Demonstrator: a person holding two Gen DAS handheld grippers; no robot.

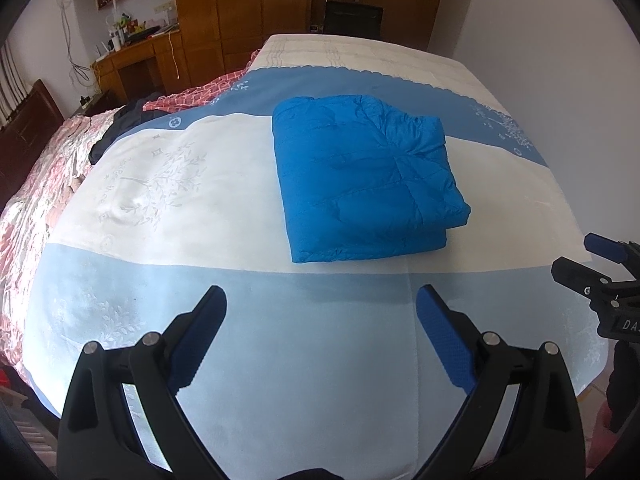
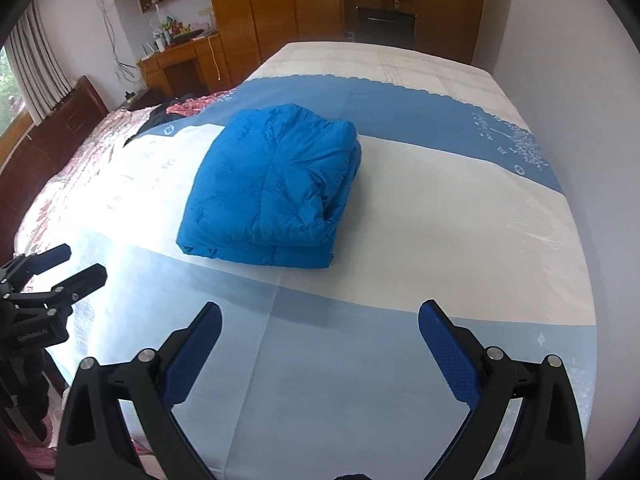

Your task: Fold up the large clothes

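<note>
A folded blue puffer jacket (image 1: 368,176) lies on the bed (image 1: 240,360), in the centre-right of the left wrist view and in the middle of the right wrist view (image 2: 272,188). It rests mostly on the white band of the bedspread (image 1: 180,184), its far edge reaching the darker blue band. The fold layers show along its near edge and right side; what lies tucked inside cannot be made out.

The left tool (image 1: 320,344) fills the bottom of its own frame with its blue-padded fingers spread wide apart, nothing between them, held over the pale blue band short of the jacket. Its lower body is cut off by the frame edge. The right tool (image 2: 320,352) sits likewise at the bottom of its frame, fingers apart and empty. Each tool also shows in the other's view only in part: the right one at the right edge (image 1: 592,264), the left one at the left edge (image 2: 56,272), both with fingers visibly separated.

At the upper left, a dark garment (image 1: 120,128) and a red checked cloth (image 1: 200,92) lie bunched, partly hidden by the bedspread. A wooden desk (image 1: 136,60) beyond carries clutter too small to tell apart.
</note>
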